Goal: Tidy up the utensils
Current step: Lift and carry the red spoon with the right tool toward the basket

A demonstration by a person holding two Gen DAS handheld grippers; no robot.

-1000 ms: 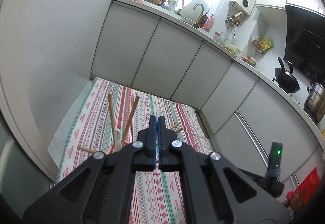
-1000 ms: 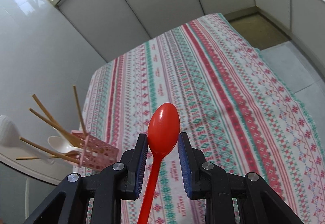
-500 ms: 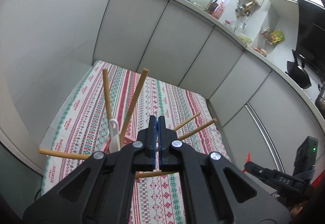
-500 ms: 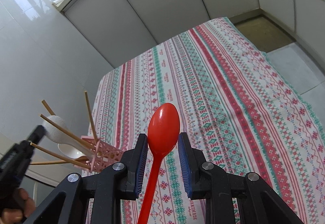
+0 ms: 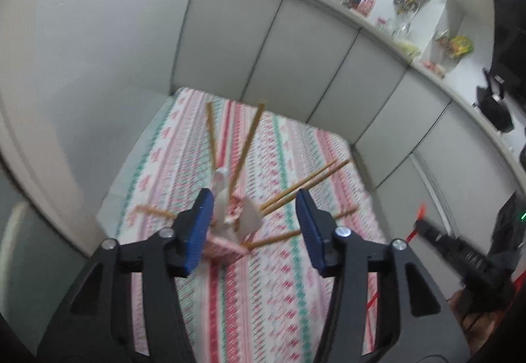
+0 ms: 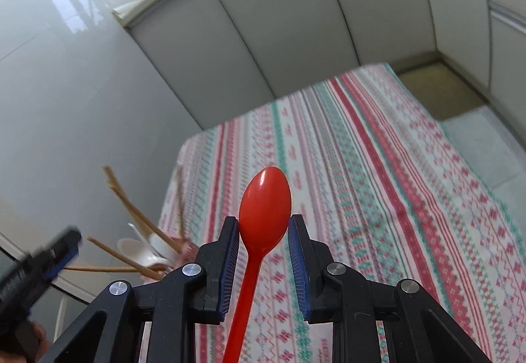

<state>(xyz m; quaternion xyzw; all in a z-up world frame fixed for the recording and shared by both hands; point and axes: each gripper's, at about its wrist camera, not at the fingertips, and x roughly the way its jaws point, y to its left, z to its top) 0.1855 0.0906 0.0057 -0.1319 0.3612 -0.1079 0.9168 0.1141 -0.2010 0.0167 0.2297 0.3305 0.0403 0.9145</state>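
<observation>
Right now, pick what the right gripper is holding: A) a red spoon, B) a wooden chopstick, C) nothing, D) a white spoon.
A: the right gripper has its pads closed on the bowl of a red spoon, whose handle runs back between the fingers, while the chopsticks and white spoons stand in the pink holder.

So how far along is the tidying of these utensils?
Mostly done, it seems. The pink holder already carries wooden chopsticks and white spoons. In hand: the right tongs grip a red spoon, not yet at the holder. The left tongs are opening in front of the holder, gripping nothing. Left to do: probably dropping that spoon in. The striped tablecloth shows no other loose utensils.
</observation>
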